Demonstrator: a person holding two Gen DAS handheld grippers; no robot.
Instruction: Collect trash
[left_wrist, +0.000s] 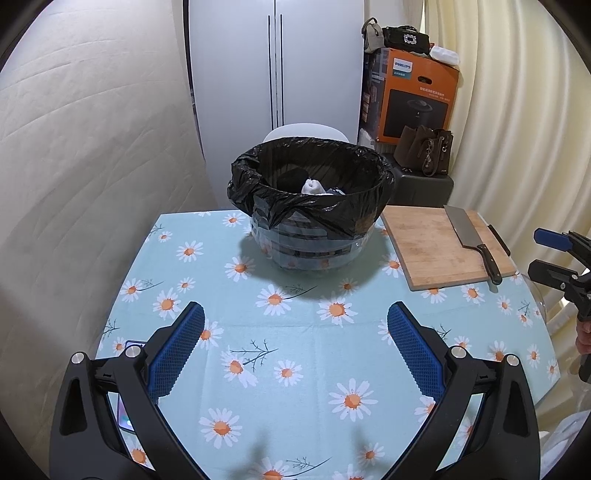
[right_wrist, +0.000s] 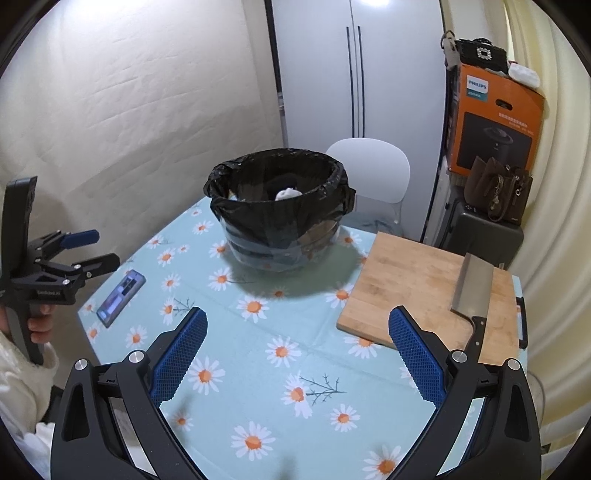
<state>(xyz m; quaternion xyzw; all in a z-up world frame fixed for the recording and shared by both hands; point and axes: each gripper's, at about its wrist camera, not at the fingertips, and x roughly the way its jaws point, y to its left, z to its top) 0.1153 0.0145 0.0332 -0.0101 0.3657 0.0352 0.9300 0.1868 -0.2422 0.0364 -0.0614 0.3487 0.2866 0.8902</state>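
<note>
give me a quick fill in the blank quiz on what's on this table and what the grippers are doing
1. The bin is lined with a ____ plastic bag.
2. The cleaver lies on a wooden ____.
3. The left gripper and the right gripper both stand ____, holding nothing.
4. The tablecloth is printed with ____.

Missing words: black; cutting board; open; daisies

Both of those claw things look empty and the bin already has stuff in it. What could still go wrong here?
Possibly three things. The cleaver lies loose on the cutting board, close to the open right hand-held gripper; a careless sweep could knock it. The phone sits near the table edge by the open left hand-held gripper and might get bumped or mistaken for trash. The bin, a lined clear bowl, could slide if pushed.
</note>
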